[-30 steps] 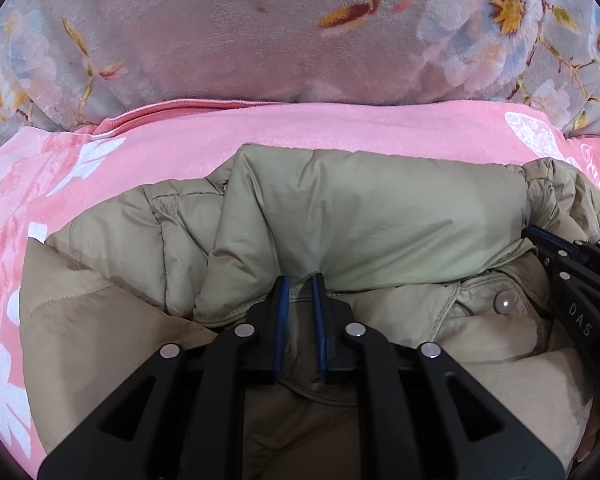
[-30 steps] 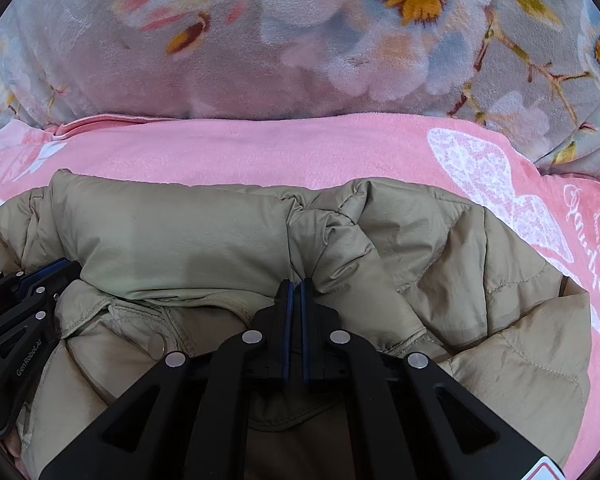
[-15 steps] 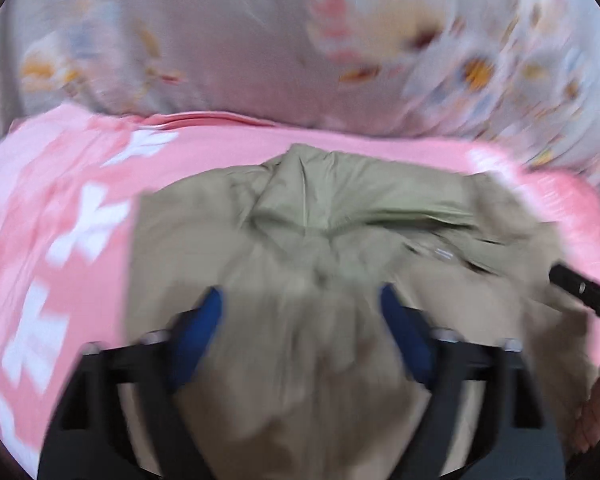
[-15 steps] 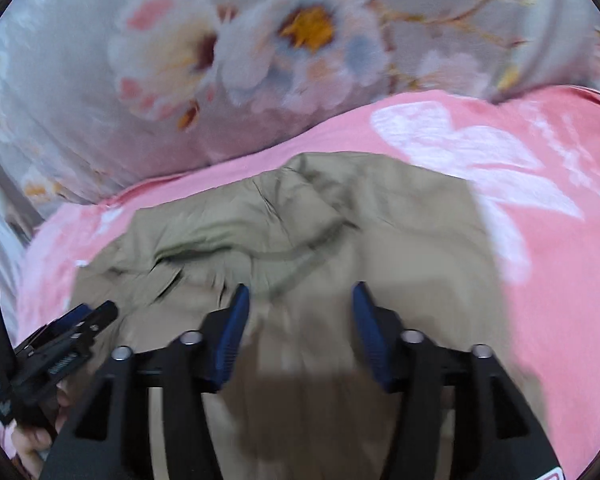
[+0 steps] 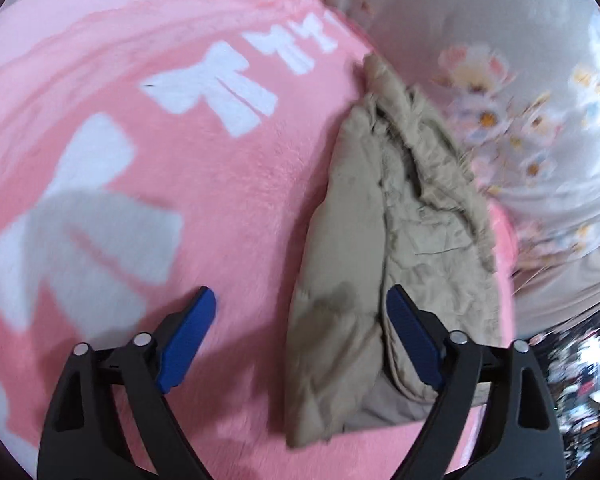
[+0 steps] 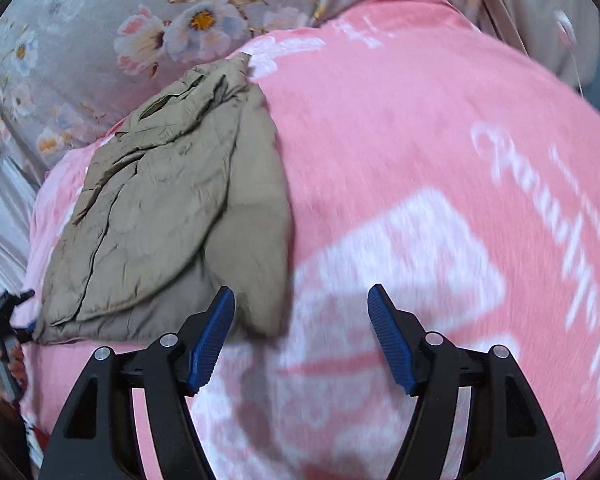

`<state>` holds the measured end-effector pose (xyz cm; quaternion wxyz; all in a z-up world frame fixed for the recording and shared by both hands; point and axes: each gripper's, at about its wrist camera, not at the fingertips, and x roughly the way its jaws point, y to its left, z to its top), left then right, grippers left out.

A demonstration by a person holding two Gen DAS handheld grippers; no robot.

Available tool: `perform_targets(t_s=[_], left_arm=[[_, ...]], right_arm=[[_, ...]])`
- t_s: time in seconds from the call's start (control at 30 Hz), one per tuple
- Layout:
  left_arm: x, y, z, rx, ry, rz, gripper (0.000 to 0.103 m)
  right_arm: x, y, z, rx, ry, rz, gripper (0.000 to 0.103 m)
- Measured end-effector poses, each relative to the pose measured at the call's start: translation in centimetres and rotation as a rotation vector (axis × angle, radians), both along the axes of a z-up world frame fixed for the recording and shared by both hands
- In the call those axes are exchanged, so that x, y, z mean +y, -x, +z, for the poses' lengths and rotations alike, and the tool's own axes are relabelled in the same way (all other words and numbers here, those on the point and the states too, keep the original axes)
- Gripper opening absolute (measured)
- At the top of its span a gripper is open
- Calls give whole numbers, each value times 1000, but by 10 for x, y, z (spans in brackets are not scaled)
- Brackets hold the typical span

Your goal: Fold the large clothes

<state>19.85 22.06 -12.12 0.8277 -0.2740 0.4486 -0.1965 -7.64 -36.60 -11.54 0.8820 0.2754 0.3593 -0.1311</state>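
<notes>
We keep left gripper (image 5: 300,336) and right gripper (image 6: 302,332) wide open, empty. Risk: puffy jacket (image 6: 172,216), frame left, springs unfolded on pink blanket (image 6: 420,120).

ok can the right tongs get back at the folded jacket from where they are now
Probably yes. The right tongs are open above the pink blanket, beside the khaki padded jacket, whose near edge lies by the left finger. Nothing lies between them.

The jacket (image 5: 352,240) lies on the blanket (image 5: 204,208) — the quilt (image 5: 520,80) just behind.
</notes>
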Motion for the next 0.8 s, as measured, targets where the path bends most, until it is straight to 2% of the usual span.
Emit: perform_targets(t_s=[0.1, 0.17, 0.23, 0.27, 0.3, 0.33, 0.37, 0.43, 0.57, 0.7, 0.8], left_arm=[[-4, 14, 4, -11, 44, -13, 84], [-14, 15, 3, -2, 78, -44, 81], [-23, 16, -1, 22, 118, -62, 60], [-29, 17, -3, 34, 119, -62, 53], [-32, 17, -2, 31, 107, -60, 32], [-34, 19, -1, 26, 96, -58, 9], [-35, 20, 1, 25, 96, -59, 7], [-30, 29, 9, 1, 129, -57, 2], [-9, 70, 46, -114, 131, -62, 1], [26, 130, 85, -227, 150, -62, 0], [63, 181, 119, -319, 175, -20, 0]], right_arm=[[2, -3, -8, -90, -134, 3, 69], [4, -15, -11, -112, -172, -2, 69], [6, -27, -15, -118, -203, -31, 69], [7, -31, -16, -138, -219, -46, 62], [7, -36, -16, -141, -234, -50, 51], [7, -40, -17, -135, -254, -54, 21], [7, -42, -17, -139, -269, -63, 10], [11, -31, -7, -204, -276, -54, 6], [30, 6, 35, -328, -194, -9, 4], [63, 77, 90, -463, -49, 66, 4], [79, 122, 126, -537, 39, 106, 4]])
